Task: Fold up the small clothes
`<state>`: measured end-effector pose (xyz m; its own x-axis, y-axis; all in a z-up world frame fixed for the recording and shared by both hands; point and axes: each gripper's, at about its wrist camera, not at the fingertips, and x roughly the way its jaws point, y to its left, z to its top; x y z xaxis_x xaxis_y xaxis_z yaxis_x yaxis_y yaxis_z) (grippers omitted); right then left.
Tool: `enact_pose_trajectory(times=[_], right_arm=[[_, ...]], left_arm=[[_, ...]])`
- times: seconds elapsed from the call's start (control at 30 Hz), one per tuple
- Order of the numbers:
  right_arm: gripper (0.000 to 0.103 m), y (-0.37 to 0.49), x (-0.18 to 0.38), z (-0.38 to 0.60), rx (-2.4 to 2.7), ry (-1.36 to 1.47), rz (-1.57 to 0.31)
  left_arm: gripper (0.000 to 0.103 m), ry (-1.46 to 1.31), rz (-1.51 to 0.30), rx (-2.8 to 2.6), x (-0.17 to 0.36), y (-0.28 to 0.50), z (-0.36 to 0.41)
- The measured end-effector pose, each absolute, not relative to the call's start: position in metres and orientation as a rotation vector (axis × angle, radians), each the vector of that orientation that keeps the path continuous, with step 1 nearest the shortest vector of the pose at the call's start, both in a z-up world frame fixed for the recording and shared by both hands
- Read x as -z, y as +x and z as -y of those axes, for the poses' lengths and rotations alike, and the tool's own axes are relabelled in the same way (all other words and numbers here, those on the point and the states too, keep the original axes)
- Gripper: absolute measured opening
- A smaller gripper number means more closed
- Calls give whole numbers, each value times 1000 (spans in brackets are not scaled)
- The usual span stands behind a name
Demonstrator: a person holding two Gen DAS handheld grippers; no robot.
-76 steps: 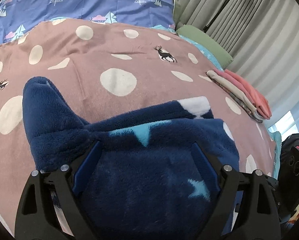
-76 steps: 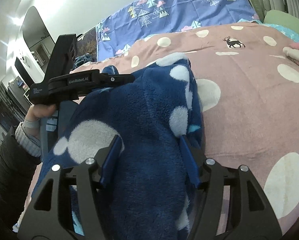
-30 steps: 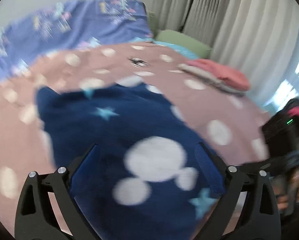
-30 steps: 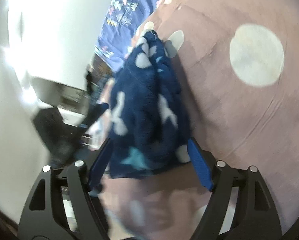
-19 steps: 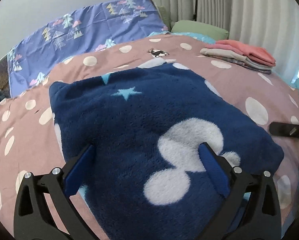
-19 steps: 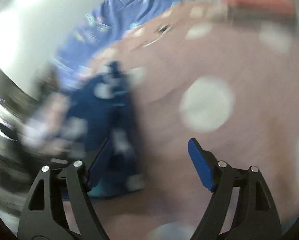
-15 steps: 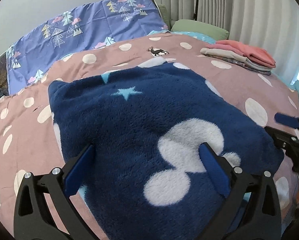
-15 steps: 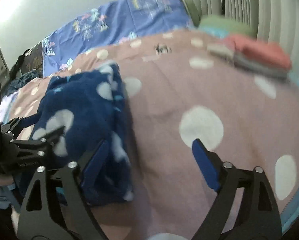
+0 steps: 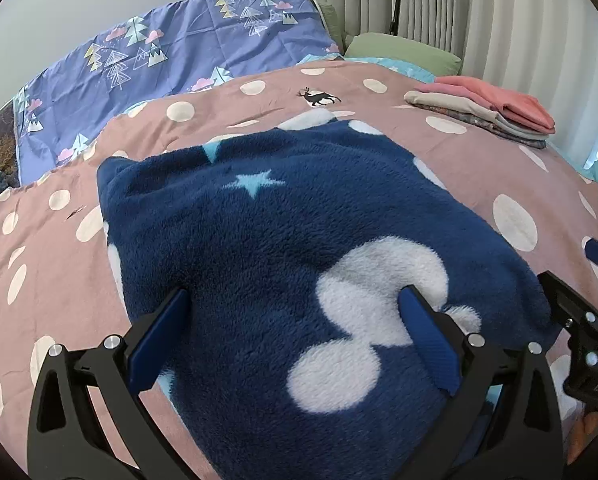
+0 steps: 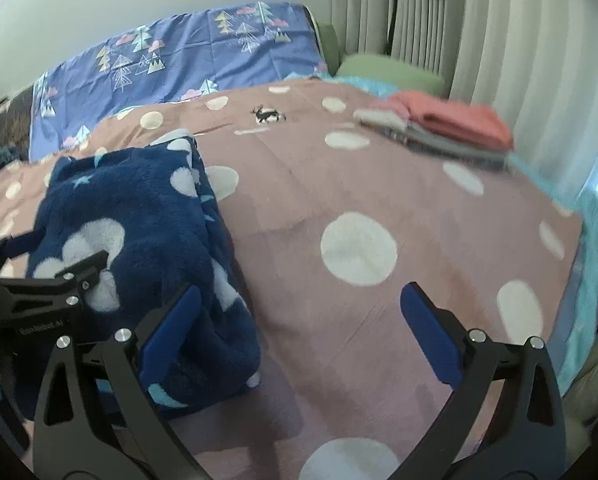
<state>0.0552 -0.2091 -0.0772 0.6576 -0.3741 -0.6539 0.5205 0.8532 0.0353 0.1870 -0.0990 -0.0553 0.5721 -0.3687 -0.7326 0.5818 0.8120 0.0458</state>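
Observation:
A folded dark blue fleece garment point(image 9: 283, 248) with white blobs and light blue stars lies flat on the pink polka-dot bedspread point(image 9: 479, 172). My left gripper point(image 9: 295, 340) is open, held just above the garment's near edge, gripping nothing. My right gripper point(image 10: 299, 332) is open and empty over the bare bedspread, just right of the garment point(image 10: 139, 232). The right gripper shows at the right edge of the left wrist view point(image 9: 579, 320). The left gripper shows at the left of the right wrist view point(image 10: 47, 292).
A stack of folded clothes point(image 9: 487, 108), pink on top, lies at the far right of the bed, also in the right wrist view point(image 10: 443, 128). A blue tree-print sheet point(image 9: 171, 64) and a green pillow point(image 9: 403, 48) lie at the back. Curtains hang to the right.
Both grippers let go of the blue garment and drew back; it now lies folded flat. My right gripper swung to the right over the bare bedspread.

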Motion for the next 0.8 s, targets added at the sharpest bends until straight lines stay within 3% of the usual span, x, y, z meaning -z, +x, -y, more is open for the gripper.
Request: enact_pose_trajectory(times=[0.27, 0.47, 0.8], right_arm=[[101, 39, 95, 243, 158, 499, -742], [101, 20, 153, 293, -231, 1133, -758], [101, 48, 151, 257, -258, 1104, -841]], left_arm=[[102, 297, -780, 565, 55, 187, 98], [102, 297, -778, 565, 54, 187, 99], [102, 296, -778, 567, 55, 187, 99]])
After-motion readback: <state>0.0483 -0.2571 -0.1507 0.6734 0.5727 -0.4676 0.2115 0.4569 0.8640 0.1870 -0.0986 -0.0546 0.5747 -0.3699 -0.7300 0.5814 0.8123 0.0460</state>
